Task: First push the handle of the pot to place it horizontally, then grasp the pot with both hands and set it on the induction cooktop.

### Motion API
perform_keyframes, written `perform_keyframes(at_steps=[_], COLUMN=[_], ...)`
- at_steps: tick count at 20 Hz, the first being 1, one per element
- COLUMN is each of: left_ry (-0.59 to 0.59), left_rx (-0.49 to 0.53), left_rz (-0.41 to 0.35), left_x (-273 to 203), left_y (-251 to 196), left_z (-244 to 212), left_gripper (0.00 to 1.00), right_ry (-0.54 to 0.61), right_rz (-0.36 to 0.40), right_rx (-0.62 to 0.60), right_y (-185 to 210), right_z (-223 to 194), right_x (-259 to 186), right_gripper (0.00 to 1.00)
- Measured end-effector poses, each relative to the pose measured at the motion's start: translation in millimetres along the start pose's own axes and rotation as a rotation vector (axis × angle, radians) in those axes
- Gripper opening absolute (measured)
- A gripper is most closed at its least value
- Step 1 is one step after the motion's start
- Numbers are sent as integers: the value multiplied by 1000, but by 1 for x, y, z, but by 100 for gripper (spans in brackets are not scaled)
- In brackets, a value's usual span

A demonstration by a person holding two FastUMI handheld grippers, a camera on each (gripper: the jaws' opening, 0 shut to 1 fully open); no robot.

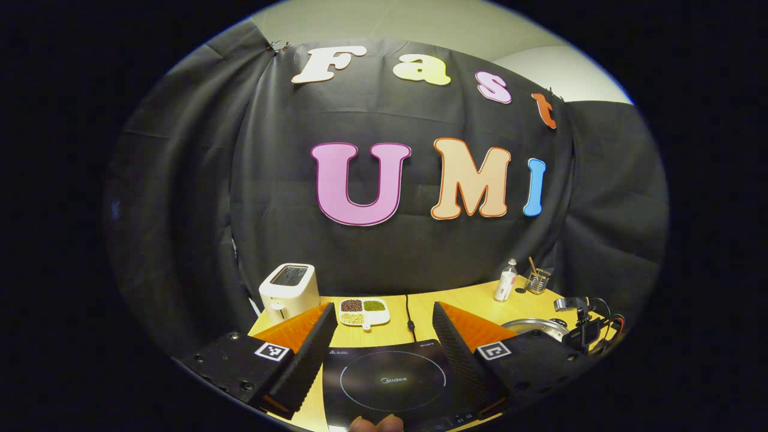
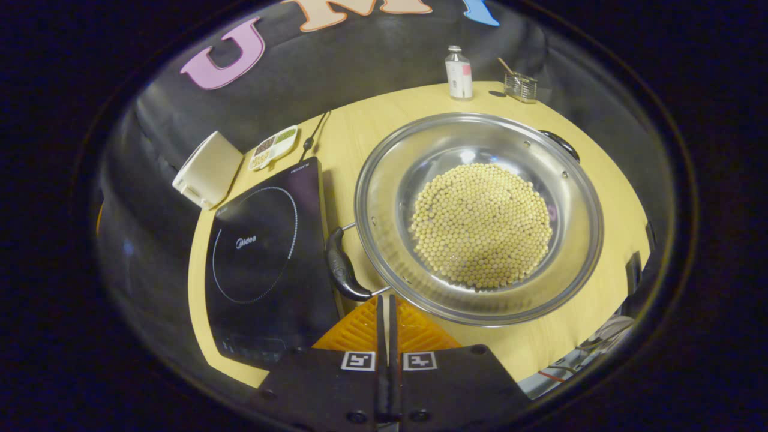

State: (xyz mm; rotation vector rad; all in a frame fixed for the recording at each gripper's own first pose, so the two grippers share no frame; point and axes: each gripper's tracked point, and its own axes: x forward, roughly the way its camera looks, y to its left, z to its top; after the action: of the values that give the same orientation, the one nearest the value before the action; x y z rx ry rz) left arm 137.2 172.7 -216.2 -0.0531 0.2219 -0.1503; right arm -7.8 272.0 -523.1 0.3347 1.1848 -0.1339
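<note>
In the right gripper view a steel pot (image 2: 384, 180) holding pale soybeans (image 2: 480, 225) stands on the wooden table. One black handle (image 2: 342, 267) faces the induction cooktop (image 2: 264, 252) on its left, and a second handle (image 2: 561, 144) sits at the far rim. My right gripper (image 2: 386, 298) is shut with nothing in it, its tips just beside the near handle's lower end; contact cannot be told. My left gripper (image 1: 384, 307) stands open above the black cooktop (image 1: 393, 378). The pot's rim (image 1: 534, 326) shows to its right.
A white toaster (image 1: 288, 288) and a divided dish of beans (image 1: 363, 312) stand behind the cooktop, whose cord (image 1: 409, 312) runs to the wall. A bottle (image 1: 506, 281) and a glass holder (image 1: 538, 279) stand at the back right. A person's fingertip (image 1: 375, 425) shows at the bottom edge.
</note>
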Motion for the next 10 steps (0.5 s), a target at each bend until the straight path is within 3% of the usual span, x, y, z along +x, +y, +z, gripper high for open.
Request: perform_keyframes(at_steps=[5, 10], left_ry=[-5, -4], left_rx=[16, 28], left_rz=[2, -14], left_x=[-5, -9], left_y=[-1, -9], left_z=[4, 6], left_gripper=[98, 97], right_ry=[2, -23], right_rz=[-3, 42], right_rx=[41, 34], right_y=[12, 18], right_z=[6, 13], right_x=[7, -2], right_gripper=[3, 3])
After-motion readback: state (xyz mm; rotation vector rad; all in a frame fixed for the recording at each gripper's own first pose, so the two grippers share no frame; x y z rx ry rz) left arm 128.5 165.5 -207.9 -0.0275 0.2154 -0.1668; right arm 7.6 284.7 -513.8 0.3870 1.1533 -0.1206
